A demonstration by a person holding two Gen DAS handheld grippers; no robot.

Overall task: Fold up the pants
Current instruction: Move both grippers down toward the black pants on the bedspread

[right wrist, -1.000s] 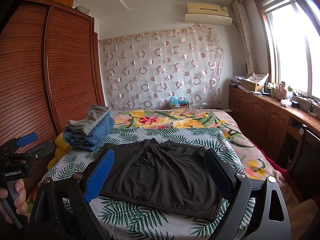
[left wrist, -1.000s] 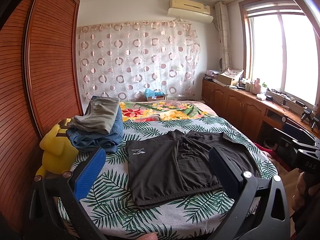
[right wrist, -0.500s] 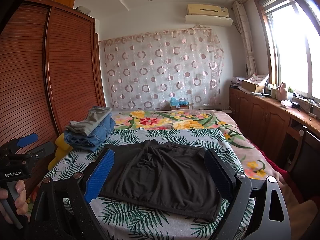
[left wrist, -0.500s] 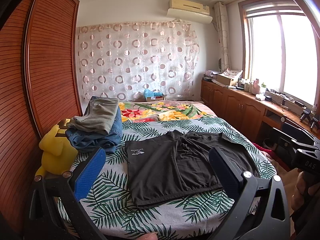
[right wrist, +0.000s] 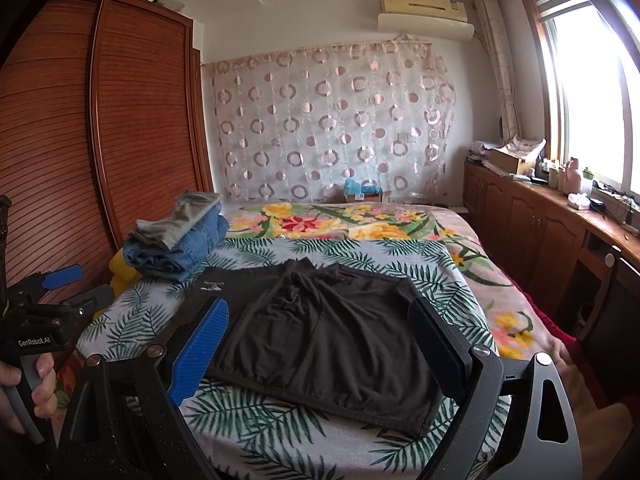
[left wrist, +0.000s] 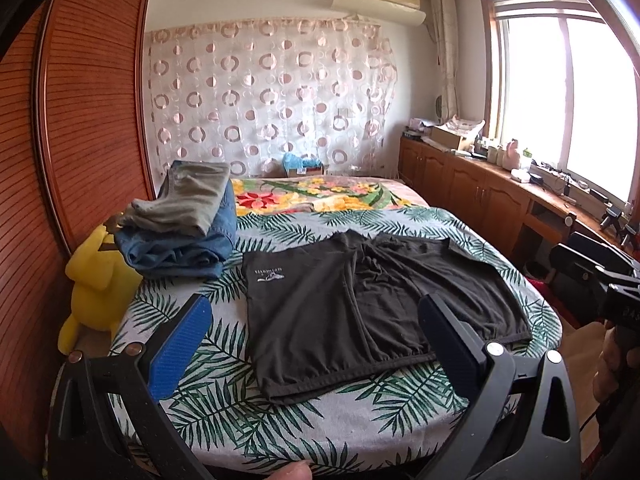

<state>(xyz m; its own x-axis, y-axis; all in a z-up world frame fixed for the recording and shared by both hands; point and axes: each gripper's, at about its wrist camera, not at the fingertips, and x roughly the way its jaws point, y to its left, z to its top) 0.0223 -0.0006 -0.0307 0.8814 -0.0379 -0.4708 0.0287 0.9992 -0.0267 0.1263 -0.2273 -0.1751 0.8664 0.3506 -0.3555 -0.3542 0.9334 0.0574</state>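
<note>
Black soft-fabric pants (left wrist: 372, 304) lie spread flat at frame center on the leaf-print bedspread (left wrist: 224, 396), ready for folding. Left gripper (left wrist: 316, 344) and right gripper (right wrist: 320, 344) hover released, nothing grasped. 2 folded garments (left wrist: 184, 224) sit stacked upper left, likely out of the way.

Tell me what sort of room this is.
Most likely a home bedroom: a bed with a leaf-print cover, a louvred wooden wardrobe beside it, and an air conditioner above a curtained wall. Folded clothes sit stacked on the bed.
</note>
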